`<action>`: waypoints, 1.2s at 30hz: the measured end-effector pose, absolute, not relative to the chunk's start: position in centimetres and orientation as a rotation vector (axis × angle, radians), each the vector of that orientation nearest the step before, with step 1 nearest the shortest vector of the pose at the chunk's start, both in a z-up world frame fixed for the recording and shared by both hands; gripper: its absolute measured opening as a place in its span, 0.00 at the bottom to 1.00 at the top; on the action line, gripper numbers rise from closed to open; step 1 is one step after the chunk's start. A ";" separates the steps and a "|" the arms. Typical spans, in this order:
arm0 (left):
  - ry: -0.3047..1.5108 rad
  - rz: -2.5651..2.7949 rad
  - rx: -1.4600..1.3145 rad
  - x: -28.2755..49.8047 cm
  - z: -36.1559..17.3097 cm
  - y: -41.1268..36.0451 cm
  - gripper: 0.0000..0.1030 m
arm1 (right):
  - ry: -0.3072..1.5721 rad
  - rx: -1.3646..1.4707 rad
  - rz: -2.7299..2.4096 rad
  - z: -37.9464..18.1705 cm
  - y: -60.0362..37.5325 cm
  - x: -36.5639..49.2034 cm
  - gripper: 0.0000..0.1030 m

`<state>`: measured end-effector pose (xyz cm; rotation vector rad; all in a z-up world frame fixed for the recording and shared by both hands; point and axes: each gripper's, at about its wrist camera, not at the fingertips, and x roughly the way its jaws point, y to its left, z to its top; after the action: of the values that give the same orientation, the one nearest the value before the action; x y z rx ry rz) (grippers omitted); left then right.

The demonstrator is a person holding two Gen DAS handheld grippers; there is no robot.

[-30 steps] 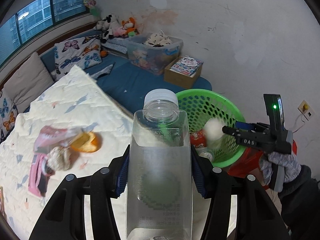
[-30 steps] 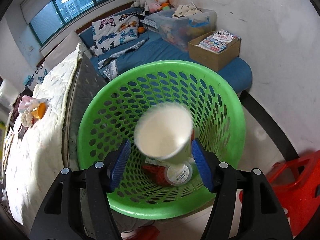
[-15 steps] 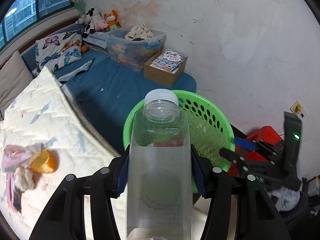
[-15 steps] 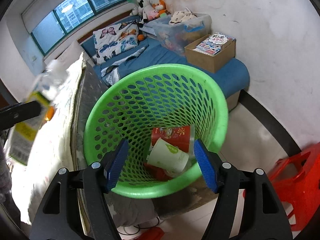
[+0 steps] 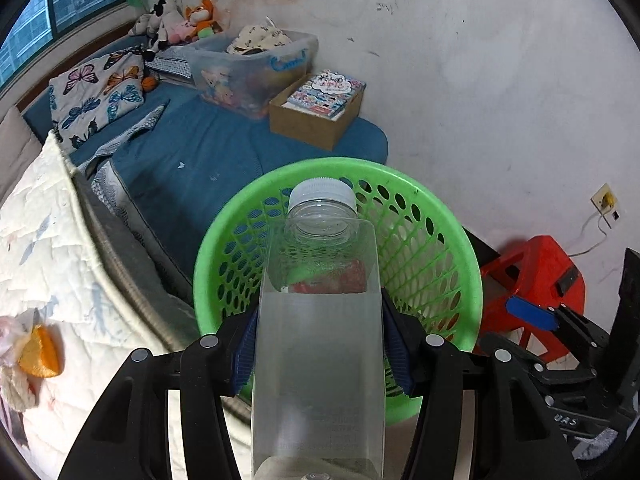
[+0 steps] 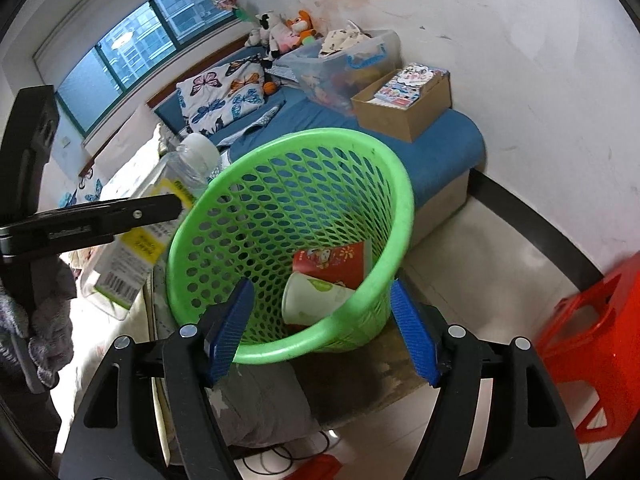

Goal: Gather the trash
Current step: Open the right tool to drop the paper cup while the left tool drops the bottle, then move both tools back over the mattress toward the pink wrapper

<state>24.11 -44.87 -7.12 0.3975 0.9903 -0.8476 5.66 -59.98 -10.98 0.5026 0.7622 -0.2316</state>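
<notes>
My left gripper (image 5: 320, 340) is shut on a clear plastic bottle (image 5: 320, 320) with a white cap, held just before the near rim of the green mesh basket (image 5: 440, 224). The bottle also shows in the right wrist view (image 6: 160, 200) at the basket's left rim. My right gripper (image 6: 320, 328) is open and empty, just in front of the basket (image 6: 240, 208). A white paper cup (image 6: 316, 300) and a red carton (image 6: 336, 264) lie inside the basket. An orange peel (image 5: 40, 352) and crumpled trash lie on the white quilt (image 5: 48, 248) at the left.
A red plastic stool (image 6: 592, 344) stands right of the basket. A blue mattress (image 5: 192, 160) behind it carries a cardboard box of books (image 5: 320, 108), a clear storage bin (image 5: 252, 68), pillows and soft toys. A white wall (image 5: 480, 80) runs on the right.
The paper cup dropped from my right gripper into the basket, and that gripper drew back. My left gripper carried the bottle right, from over the quilt to the basket.
</notes>
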 end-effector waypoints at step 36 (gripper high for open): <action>0.873 -0.730 0.196 20.5 -1.6 -28.0 0.62 | 0.714 0.411 -0.103 -6.3 -53.0 7.1 0.72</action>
<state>20.50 -28.04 -1.61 0.1962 0.8729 -0.7303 7.08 -52.96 -6.30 0.4110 0.7141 -0.1027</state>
